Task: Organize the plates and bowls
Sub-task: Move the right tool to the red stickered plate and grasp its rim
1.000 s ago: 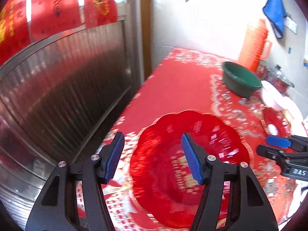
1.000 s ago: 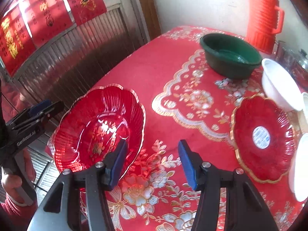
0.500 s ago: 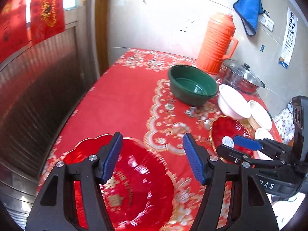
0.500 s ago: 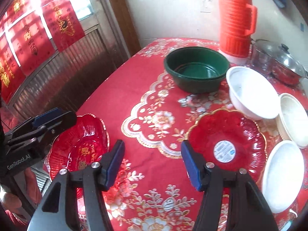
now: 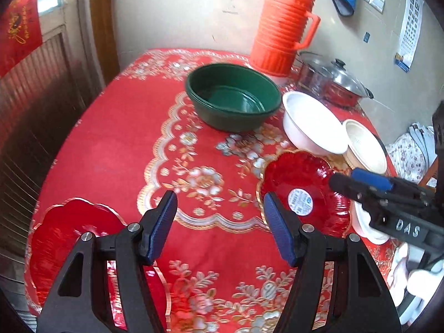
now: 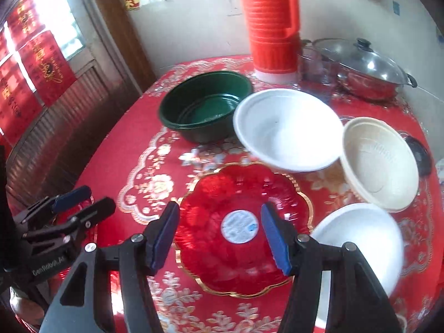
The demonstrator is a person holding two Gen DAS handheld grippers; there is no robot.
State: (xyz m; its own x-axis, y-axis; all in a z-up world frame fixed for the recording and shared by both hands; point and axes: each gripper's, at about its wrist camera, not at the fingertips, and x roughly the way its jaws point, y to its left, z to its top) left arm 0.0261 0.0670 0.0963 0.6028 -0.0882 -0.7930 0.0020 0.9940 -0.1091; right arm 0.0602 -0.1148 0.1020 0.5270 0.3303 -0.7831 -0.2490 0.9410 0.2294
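Observation:
A red scalloped plate with a white sticker (image 6: 238, 227) lies on the red tablecloth, right under my open, empty right gripper (image 6: 219, 236); it also shows in the left wrist view (image 5: 302, 194). A second red plate (image 5: 69, 238) lies at the table's near left corner, below and left of my open, empty left gripper (image 5: 219, 230). A green bowl (image 5: 233, 97) stands at the back. A white bowl (image 6: 285, 130), a cream bowl (image 6: 380, 161) and a white plate (image 6: 360, 238) lie to the right.
An orange thermos (image 5: 283, 22) and a lidded steel pot (image 5: 333, 83) stand at the table's far edge by the wall. A ribbed metal door (image 5: 27, 97) runs along the left. The right gripper (image 5: 358, 183) reaches in from the right in the left wrist view.
Both grippers have swung right, from the left red plate toward the middle and right of the table. The right gripper now hovers over the stickered red plate. Both stay open.

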